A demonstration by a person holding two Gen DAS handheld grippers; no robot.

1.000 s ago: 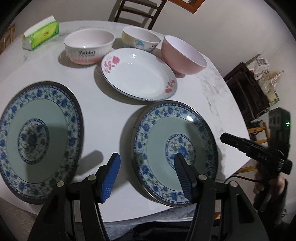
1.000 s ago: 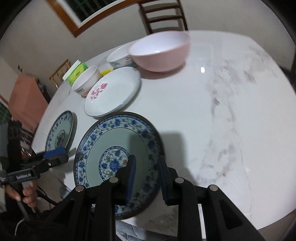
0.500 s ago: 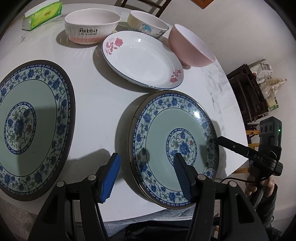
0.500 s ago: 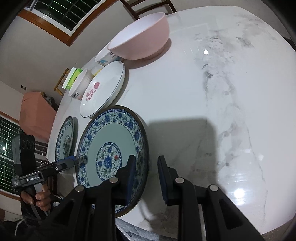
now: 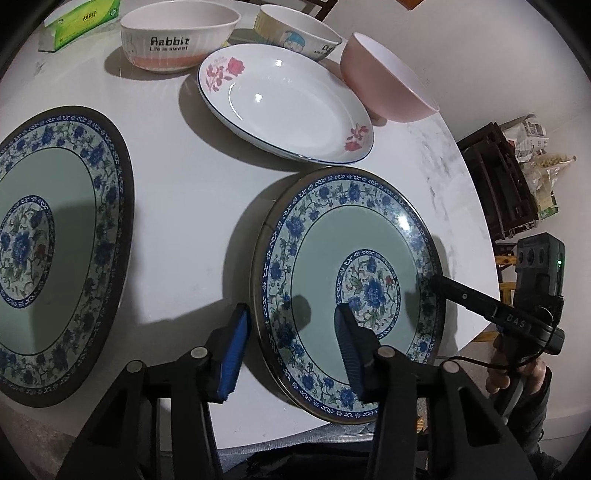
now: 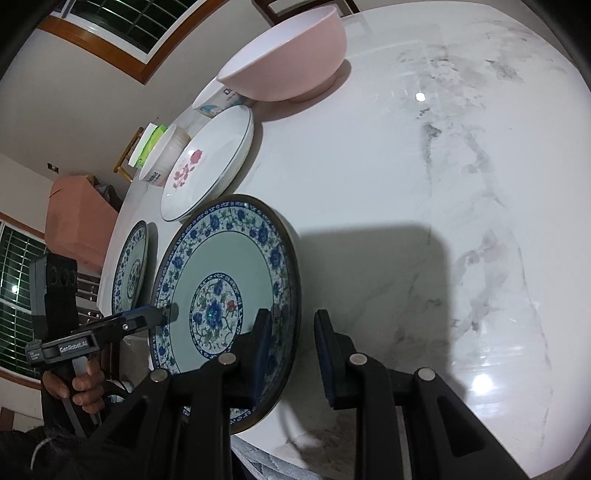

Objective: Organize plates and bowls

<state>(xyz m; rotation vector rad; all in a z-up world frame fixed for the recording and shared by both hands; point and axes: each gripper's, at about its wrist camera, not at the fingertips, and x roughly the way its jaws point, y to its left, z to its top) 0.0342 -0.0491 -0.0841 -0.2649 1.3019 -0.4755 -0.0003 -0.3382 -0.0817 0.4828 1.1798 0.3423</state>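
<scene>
A blue-flowered plate [image 5: 351,240] [image 6: 221,254] lies near the front edge of the white marble table [image 6: 406,166]. My left gripper [image 5: 291,347] straddles its left rim. The jaws are closing, with the rim between them and the pads clear of it. My right gripper [image 6: 295,354] straddles the right rim, narrowly open, with a gap beside the outer pad. Each gripper also shows in the other view: the right gripper [image 5: 434,282] and the left gripper [image 6: 162,315]. A second blue plate [image 5: 55,221] lies to the left.
Behind the blue plates are a white rose plate [image 5: 288,107], a pink bowl [image 5: 384,88], a "Rabbit" bowl [image 5: 177,40], a cartoon bowl [image 5: 295,33] and a green tissue box [image 5: 81,18]. A dark shelf [image 5: 498,184] stands off the table's right side. A hand holds each gripper.
Both grippers have sunk toward the near blue plate and now straddle its opposite rims. The left jaws have narrowed. The right jaws keep the same narrow gap.
</scene>
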